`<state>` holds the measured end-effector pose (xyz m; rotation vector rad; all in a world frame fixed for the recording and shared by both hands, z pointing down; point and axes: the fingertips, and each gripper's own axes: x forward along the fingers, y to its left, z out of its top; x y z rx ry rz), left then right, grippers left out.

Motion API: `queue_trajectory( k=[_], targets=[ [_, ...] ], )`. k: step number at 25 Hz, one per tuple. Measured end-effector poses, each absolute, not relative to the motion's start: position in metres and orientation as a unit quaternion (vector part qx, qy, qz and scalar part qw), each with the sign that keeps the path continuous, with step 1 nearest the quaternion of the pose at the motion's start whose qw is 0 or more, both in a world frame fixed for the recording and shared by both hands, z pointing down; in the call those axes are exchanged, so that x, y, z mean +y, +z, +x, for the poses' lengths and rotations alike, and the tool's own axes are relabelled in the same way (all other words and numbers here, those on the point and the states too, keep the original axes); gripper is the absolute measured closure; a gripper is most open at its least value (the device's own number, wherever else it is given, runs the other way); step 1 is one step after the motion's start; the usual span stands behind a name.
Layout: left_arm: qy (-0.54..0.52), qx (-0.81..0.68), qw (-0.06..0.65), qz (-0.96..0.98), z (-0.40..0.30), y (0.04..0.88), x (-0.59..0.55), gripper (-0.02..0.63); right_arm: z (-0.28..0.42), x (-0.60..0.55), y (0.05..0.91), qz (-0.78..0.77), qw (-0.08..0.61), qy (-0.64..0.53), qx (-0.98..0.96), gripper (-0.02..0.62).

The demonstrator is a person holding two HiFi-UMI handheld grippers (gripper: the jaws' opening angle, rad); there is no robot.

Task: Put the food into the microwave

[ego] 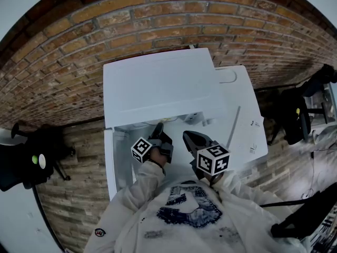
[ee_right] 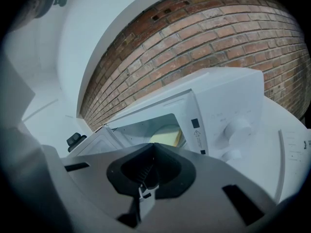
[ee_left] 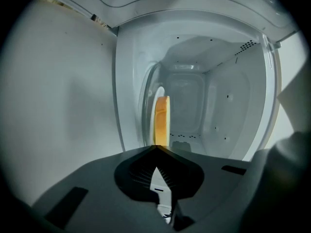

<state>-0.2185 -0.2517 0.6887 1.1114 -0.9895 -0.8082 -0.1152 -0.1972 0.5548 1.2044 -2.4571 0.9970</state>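
Note:
A white microwave (ego: pixel 158 83) stands on a white table (ego: pixel 247 125) with its door (ee_right: pixel 95 142) swung open to the left. Inside, a yellow-orange slice of food (ee_left: pixel 162 118) lies on the glass turntable (ee_left: pixel 148 106); the left gripper view shows it edge-on because that view is turned sideways. The same food (ee_right: pixel 167 135) shows through the opening in the right gripper view. My left gripper (ego: pixel 158 126) (ee_left: pixel 158 148) is shut, with its tips at the cavity mouth pointing at the food and hiding its near end. My right gripper (ego: pixel 188 136) (ee_right: pixel 153 144) is shut and empty, just outside.
The microwave's control panel with two knobs (ee_right: pixel 238 127) is to the right of the opening. A thin white rod (ego: pixel 233 125) lies on the table at the right. A brick wall (ego: pixel 158 15) is behind. Black equipment (ego: pixel 31 159) stands left and a black chair (ego: pixel 295 115) right.

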Motion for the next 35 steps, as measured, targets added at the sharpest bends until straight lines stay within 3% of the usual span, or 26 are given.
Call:
queue_trajectory(
  k=[25,35],
  targets=[
    [-0.361,-0.437,0.647,0.51,-0.221,0.679,-0.259,0.598,-0.107,-0.186,0.549,0.414,0.107,0.339,-0.838,0.581],
    [-0.311,-0.454,0.589,0.592,-0.208,0.634,-0.237,0.598,-0.101,-0.175,0.536,0.4,0.094,0.33,-0.85,0.581]
  ],
)
